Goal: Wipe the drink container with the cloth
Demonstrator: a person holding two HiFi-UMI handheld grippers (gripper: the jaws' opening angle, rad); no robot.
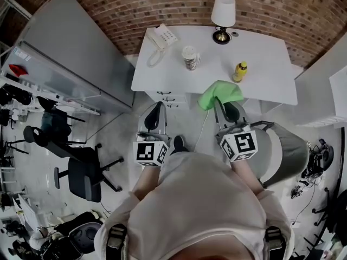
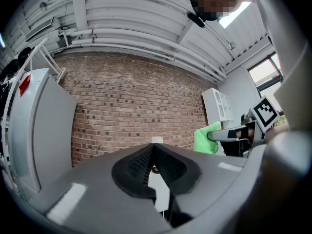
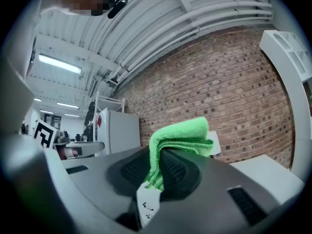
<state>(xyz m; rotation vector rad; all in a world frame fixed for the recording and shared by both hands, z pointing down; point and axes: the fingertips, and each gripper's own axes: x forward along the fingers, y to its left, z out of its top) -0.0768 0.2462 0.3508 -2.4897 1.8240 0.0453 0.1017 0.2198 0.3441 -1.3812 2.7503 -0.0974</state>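
Observation:
A small yellow drink bottle stands upright on the white desk, right of centre. My right gripper is shut on a folded green cloth, held in front of the desk's near edge, short of the bottle. In the right gripper view the green cloth sticks up from between the closed jaws. My left gripper hangs lower left of the cloth, shut with nothing in it; its pads meet in the left gripper view, where the cloth shows at right.
On the desk stand a white telephone, a patterned cup and a table lamp. A drawer unit sits under the desk. A grey cabinet is at left, a black office chair lower left, a brick wall behind.

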